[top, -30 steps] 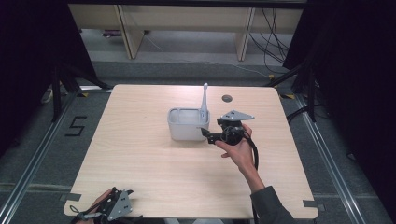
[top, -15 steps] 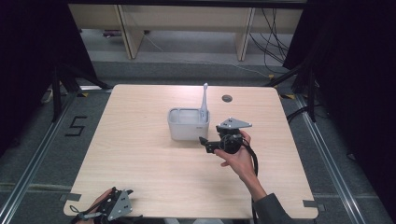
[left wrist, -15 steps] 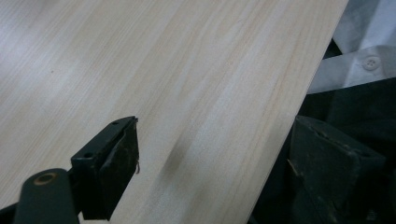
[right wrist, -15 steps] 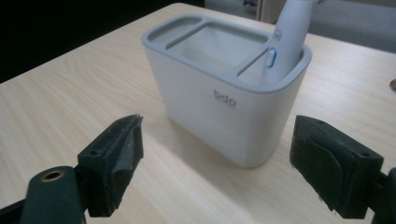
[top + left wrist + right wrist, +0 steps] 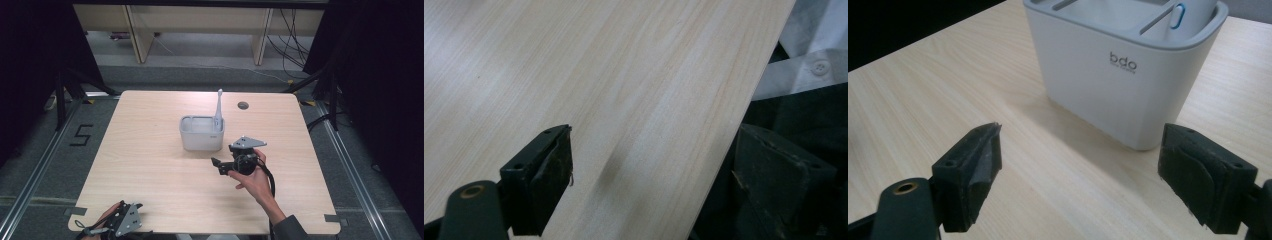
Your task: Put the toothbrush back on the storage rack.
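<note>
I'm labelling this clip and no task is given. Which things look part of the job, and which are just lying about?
Likely part of the job (a guess):
- white holder
- toothbrush standing in it
- right gripper, jaws open, pointing at the holder

Just there:
- left gripper, open at the table's near edge
- round hole in the table

Table [image 5: 150, 165] with a tub [image 5: 201, 133] near its middle, toothbrush [image 5: 218, 107] upright in the tub's right end, right gripper [image 5: 220, 166] just in front and right of the tub, left gripper [image 5: 120, 222] at the near left edge, small hole [image 5: 243, 105] behind the tub
</note>
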`<state>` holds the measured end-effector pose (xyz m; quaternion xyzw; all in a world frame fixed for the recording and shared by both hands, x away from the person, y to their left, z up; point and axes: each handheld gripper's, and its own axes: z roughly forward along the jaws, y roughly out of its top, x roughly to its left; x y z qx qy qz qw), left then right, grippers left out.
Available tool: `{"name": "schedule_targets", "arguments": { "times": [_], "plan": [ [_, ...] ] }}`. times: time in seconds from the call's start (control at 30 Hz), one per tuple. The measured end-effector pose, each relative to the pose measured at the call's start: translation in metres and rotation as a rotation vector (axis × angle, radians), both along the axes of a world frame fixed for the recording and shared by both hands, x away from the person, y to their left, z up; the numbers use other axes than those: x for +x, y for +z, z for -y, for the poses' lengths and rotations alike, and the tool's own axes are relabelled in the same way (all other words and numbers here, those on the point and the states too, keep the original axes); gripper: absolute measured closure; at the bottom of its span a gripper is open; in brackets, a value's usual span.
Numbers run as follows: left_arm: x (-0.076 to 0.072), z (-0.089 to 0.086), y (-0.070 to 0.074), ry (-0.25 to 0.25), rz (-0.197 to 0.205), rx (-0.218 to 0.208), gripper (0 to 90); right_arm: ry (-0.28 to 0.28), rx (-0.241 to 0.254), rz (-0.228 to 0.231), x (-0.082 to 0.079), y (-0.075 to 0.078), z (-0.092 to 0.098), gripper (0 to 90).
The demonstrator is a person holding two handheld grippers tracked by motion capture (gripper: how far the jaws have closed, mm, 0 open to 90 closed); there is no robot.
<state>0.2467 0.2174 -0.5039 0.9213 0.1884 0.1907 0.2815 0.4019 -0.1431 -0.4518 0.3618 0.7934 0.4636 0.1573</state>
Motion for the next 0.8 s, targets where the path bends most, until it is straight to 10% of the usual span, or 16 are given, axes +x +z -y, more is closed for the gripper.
{"name": "schedule_targets", "arguments": {
  "times": [0.8],
  "plan": [
    [0.0,0.0,0.0,0.006,0.004,0.001,15.6,0.041,0.016,-0.054,-0.032,-0.012,0.005,18.8]
  ]
}}
